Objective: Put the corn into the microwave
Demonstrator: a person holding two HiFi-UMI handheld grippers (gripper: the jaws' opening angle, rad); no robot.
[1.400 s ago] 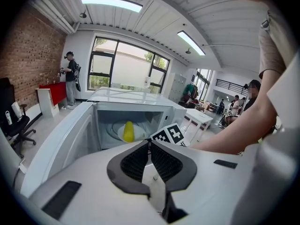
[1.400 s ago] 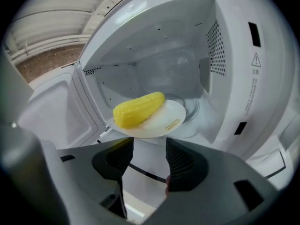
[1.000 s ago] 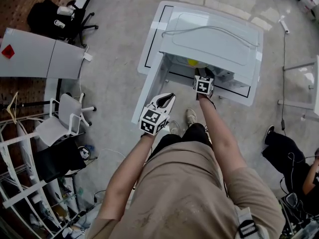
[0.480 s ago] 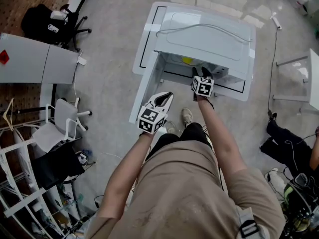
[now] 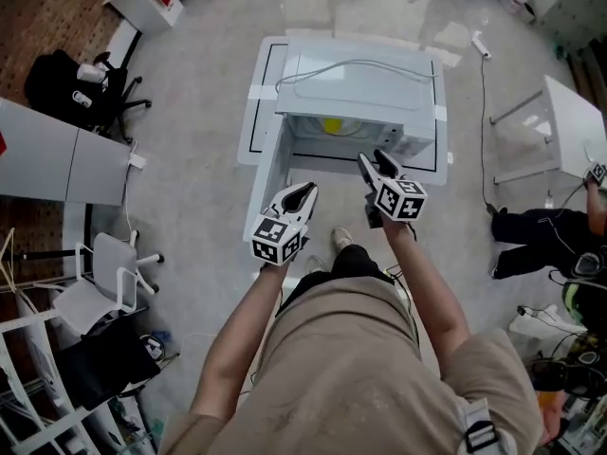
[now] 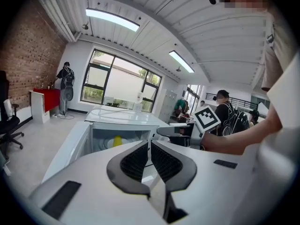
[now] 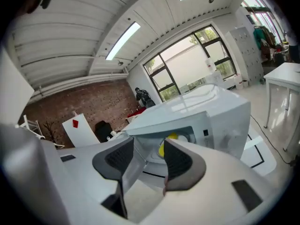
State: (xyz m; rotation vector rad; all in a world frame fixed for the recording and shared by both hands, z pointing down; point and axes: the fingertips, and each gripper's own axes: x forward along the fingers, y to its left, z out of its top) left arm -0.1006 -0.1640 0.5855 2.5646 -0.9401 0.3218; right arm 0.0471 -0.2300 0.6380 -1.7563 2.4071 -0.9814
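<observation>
Head view shows the corn (image 5: pixel 332 124) already lying inside the microwave (image 5: pixel 365 74), so your main job looks done. In front of the microwave's opening, your right hand-held gripper (image 5: pixel 375 164) is spread and empty, and your left hand-held gripper (image 5: pixel 303 191) is pressed nearly together on nothing. Only the door (image 5: pixel 264 173), swung open at the microwave's left, seems left to shut.

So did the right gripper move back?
Yes. The right gripper was reaching into the microwave; now it sits back outside the opening, nearer the person.
</observation>
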